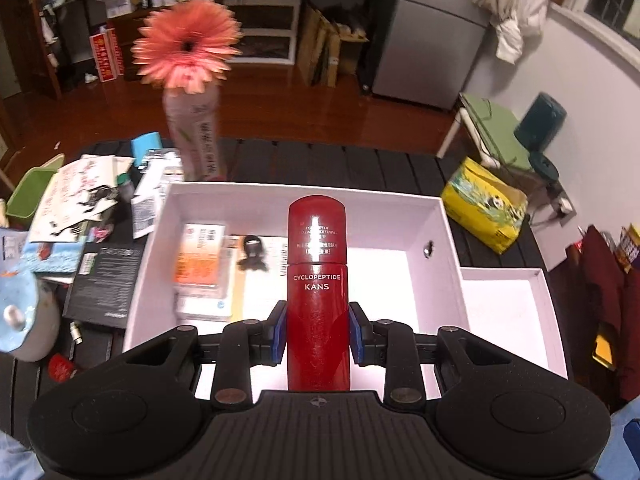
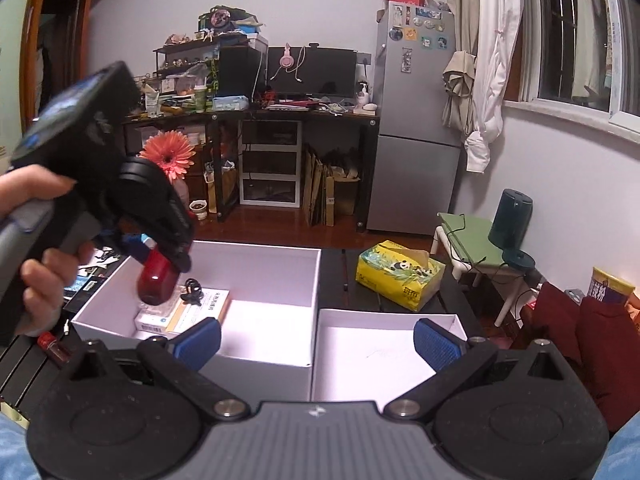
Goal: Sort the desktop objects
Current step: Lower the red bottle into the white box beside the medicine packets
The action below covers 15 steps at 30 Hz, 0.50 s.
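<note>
Home bedroom-study: fridge (image 2: 416,120) with magnets, cluttered computer desk (image 2: 280,114), curtained window (image 2: 576,32), wood floor (image 1: 280,116).

left gripper (image 1: 318,336): my pads clamped, angled steeply down | right gripper (image 2: 316,344): my jaws wide apart, nothing between

Bottle (image 1: 318,280) over box (image 1: 400,208), flower (image 1: 186,46) behind
</note>
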{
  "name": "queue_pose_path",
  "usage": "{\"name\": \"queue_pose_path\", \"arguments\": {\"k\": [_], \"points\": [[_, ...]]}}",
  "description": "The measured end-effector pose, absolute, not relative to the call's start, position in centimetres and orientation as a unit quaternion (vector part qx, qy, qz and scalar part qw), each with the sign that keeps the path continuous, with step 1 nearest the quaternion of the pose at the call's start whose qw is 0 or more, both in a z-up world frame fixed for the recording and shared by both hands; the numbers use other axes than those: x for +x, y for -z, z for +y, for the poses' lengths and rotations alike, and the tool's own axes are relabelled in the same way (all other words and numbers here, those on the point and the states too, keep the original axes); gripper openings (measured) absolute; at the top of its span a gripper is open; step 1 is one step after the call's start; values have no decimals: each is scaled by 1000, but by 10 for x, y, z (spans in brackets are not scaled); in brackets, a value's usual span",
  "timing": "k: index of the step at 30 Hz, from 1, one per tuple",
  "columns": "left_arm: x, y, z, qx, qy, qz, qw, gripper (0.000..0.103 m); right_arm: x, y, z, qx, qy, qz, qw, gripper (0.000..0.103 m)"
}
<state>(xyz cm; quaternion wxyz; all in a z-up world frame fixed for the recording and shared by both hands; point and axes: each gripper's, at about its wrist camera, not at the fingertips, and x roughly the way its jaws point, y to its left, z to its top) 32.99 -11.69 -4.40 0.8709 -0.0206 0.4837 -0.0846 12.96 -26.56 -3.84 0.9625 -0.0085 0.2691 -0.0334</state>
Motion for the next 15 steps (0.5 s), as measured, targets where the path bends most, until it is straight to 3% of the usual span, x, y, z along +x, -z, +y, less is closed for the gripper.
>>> {"name": "queue_pose_path", "arguments": {"k": [15], "points": [[378, 99, -169, 17, 76, 540, 838, 30, 145, 39, -338, 77, 83, 271, 956, 103]]}}
